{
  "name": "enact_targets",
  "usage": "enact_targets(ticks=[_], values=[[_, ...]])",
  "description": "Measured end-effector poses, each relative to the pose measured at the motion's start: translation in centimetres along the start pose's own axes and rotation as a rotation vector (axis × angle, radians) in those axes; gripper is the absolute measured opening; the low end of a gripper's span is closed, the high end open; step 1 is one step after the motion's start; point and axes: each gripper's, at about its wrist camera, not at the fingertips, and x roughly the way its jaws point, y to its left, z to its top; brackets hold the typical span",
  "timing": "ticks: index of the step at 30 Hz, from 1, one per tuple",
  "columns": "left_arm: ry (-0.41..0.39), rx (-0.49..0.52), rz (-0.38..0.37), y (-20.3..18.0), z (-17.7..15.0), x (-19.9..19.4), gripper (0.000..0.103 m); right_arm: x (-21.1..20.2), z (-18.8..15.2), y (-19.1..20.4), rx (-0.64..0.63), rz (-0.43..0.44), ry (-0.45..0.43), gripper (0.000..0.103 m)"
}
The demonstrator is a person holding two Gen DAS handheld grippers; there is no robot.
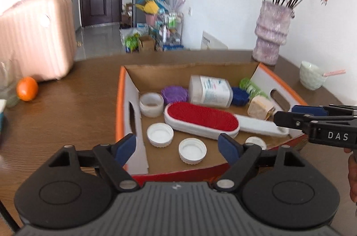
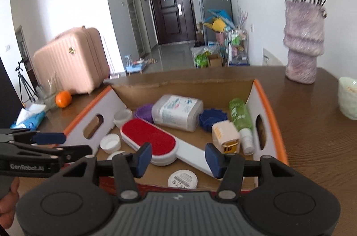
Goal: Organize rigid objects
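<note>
Cardboard box (image 1: pixel 125 102) is sitting on the wooden table (image 1: pixel 67 106), holding the red lint brush (image 1: pixel 200 119); the left gripper (image 1: pixel 177 148) is hovering released, empty, over its near edge. Right gripper (image 2: pixel 177 159) is likewise spreading wide, gripping nothing, above the brush handle (image 2: pixel 194 155).

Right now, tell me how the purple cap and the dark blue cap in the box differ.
The purple cap lies on the left of the clear plastic jar, near the small white tub; the dark blue cap lies on the jar's right, by the green bottle. The purple cap is pale violet, the other deep navy. Both have ridged rims, look similar in size and lie flat on the floor of the cardboard box.
</note>
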Motion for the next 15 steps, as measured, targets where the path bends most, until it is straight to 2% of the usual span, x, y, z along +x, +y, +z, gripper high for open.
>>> enact_targets(ticks=[6,11,13,15], values=[[-0.119,-0.002,0.031,-0.7,-0.4,-7.2,0.085,-7.1,0.2,1.6,-0.014,0.009,-0.118,0.064],[-0.254,0.017,0.077,-1.8,-2.2,-13.1,0.092,-12.6,-1.3,3.0,-0.047,-0.045,-0.228,0.070],[-0.291,0.025,0.082,-2.3,-3.2,-15.1,0.096,-14.3,-2.2,3.4,-0.053,-0.063,-0.271,0.075],[-0.334,0.037,0.086,-2.7,-4.4,-16.9,0.099,-15.9,-3.4,3.6,-0.056,-0.078,-0.315,0.085]])
